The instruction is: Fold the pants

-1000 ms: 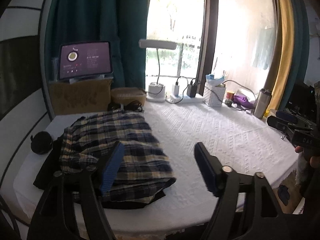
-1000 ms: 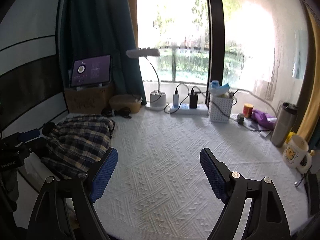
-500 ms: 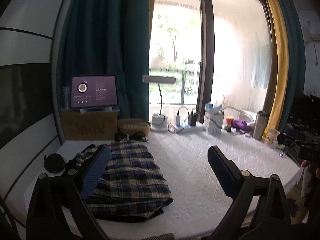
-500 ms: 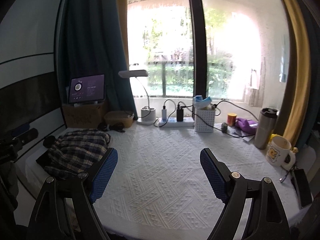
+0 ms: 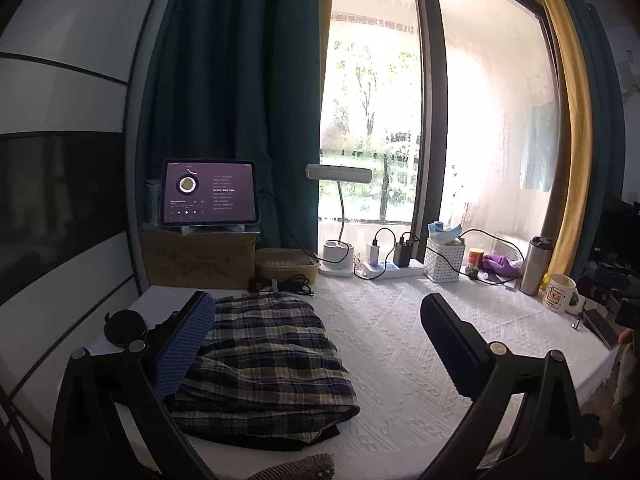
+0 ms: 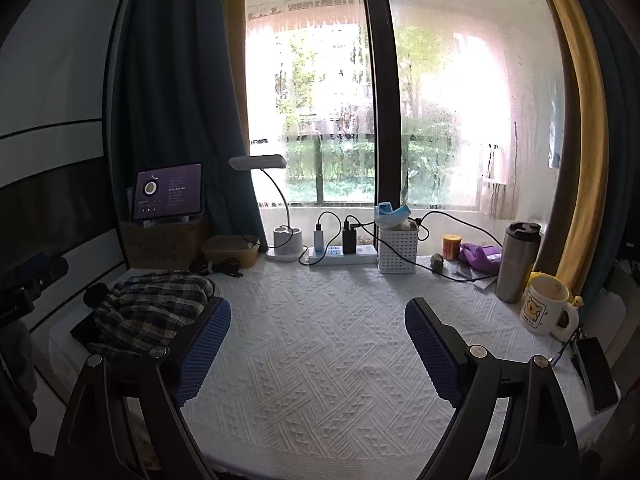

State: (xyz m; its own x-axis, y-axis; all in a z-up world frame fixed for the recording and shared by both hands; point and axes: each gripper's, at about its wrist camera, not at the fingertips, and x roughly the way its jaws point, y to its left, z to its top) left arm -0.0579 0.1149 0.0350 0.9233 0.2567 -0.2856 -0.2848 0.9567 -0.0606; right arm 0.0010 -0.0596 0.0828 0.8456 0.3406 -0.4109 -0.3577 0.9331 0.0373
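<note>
The plaid pants (image 5: pixel 260 364) lie folded into a compact stack at the left end of the table (image 5: pixel 400 360), on its white textured cloth, with a dark garment (image 5: pixel 280 442) showing under their near edge. A round black object (image 5: pixel 125 326) sits just beside them on the far left.

The left gripper (image 5: pixel 316 340) hangs above the near edge of the table, tilted slightly downward. Its jaws have just been opening and stand wide apart; nothing is pinched between them. The left blue pad (image 5: pixel 184 350) appears in front of the pants' left edge in the left wrist view, but whether it touches the cloth cannot be told; the right finger (image 5: pixel 452 350) is over bare tablecloth.

The right gripper (image 6: pixel 318 344) is held over the middle of the table, well apart from the pants (image 6: pixel 152 312), also angled gently down. Its jaws are spread wide and hold nothing, with only white cloth between them.

Along the back by the window stand a tablet (image 5: pixel 209 192) on a cardboard box (image 5: pixel 200 258), a desk lamp (image 5: pixel 338 216), a power strip (image 5: pixel 392 269), a white basket (image 5: pixel 445 258), a steel tumbler (image 6: pixel 518 262) and a mug (image 6: pixel 544 310). A phone (image 6: pixel 596 374) lies at the table's right edge.
</note>
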